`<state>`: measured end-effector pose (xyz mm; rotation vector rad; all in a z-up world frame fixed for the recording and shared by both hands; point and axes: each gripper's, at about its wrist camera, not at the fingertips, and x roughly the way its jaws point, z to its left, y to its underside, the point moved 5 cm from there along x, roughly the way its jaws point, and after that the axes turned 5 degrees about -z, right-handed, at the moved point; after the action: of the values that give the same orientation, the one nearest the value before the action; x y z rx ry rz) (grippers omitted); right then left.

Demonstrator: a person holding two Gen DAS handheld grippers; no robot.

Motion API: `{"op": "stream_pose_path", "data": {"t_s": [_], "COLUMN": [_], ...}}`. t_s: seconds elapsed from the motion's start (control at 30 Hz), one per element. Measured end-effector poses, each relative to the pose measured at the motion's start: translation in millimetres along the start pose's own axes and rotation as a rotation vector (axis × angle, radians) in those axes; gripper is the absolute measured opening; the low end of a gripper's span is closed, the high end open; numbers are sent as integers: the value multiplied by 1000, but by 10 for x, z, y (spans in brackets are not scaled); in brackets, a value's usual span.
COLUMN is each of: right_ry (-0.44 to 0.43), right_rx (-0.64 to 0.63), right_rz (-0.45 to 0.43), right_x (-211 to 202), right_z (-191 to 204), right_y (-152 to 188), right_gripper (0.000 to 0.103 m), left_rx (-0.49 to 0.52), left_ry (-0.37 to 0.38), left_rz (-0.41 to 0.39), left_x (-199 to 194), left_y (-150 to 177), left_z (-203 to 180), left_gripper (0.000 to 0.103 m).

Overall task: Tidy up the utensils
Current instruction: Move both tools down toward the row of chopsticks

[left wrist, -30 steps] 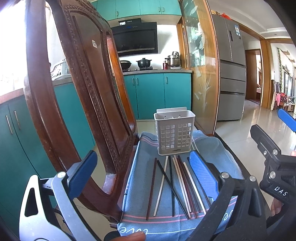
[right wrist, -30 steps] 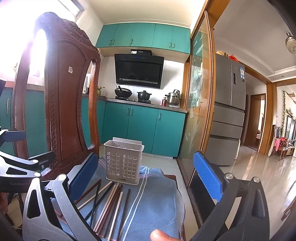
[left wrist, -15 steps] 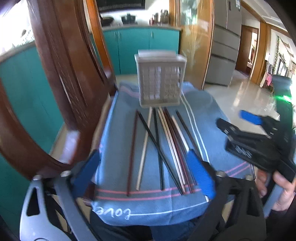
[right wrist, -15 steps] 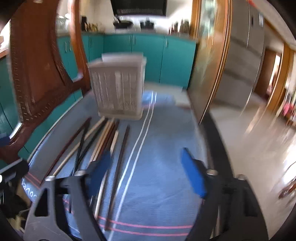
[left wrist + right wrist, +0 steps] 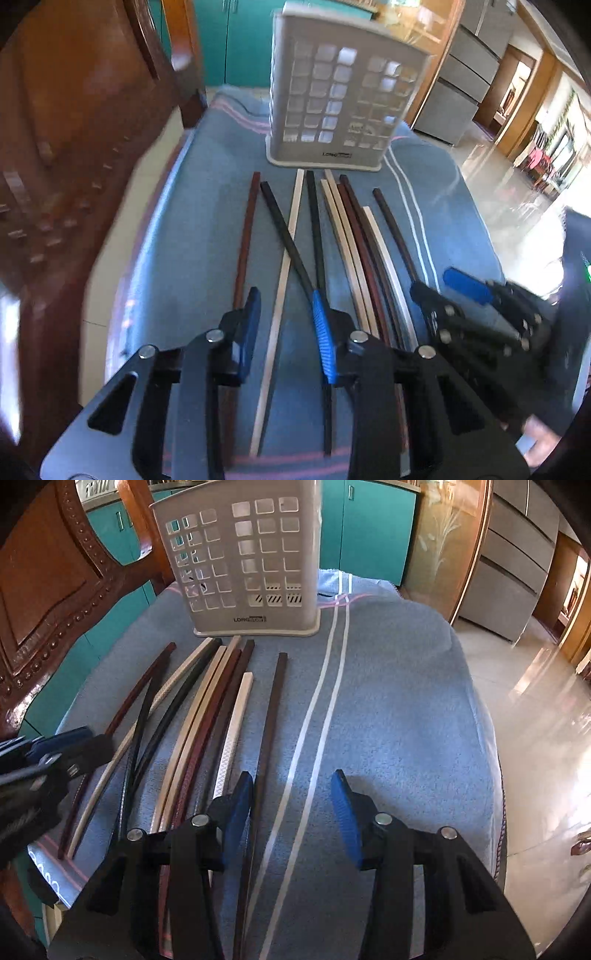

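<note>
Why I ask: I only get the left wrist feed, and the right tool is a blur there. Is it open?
Observer: Yes. In its own view the right tool is open, with nothing gripped.
Operator: Anything between its fingers?
Observer: The rightmost dark chopstick runs just inside its left finger.
Operator: What else is in that gap?
Observer: The two white stripes of the blue cloth pass through it too.

Noted one legible marking: "LONG", followed by an unreadable dark block, printed low on the front wall of the grey utensil holder [image 5: 236, 554] [image 5: 340, 92]. Blurred in the left wrist view.
</note>
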<state>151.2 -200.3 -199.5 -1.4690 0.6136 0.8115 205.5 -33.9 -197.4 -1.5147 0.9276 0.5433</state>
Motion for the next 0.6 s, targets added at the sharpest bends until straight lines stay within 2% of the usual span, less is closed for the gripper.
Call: {"op": "stream_pose_path", "data": {"t_s": [0.1,0.27,0.3,0.37,0.43,0.5,0.6], "right_ry": [15,14,12,7,6,9,33], "right_rx": [-16,-26,-26,-28,-32,-30,-7], "right_rz": [-7,-13,-12,-11,-5,5,14], "right_x": [-5,41,43,39,18,2,-34], "right_z": [-16,-39,-46,-51,-70,-116,-239], "right_y": [-24,-39,-40,-42,-30,-22,2], "right_gripper": [46,46,44,31,12,7,7], "left_rx": [-62,-81,-74,-68,-67,-63,-60], "left_ry": [56,64,64,74,87,105,147], "left_rz": [46,56,55,58,60,62,75], "left_x": [127,132,124,136,134,119,115], "left_y": [-7,70,82,91,107,147,193], "left_z": [42,67,63,48,32,11,-70], "left_gripper": [30,36,36,36,36,36,35]}}
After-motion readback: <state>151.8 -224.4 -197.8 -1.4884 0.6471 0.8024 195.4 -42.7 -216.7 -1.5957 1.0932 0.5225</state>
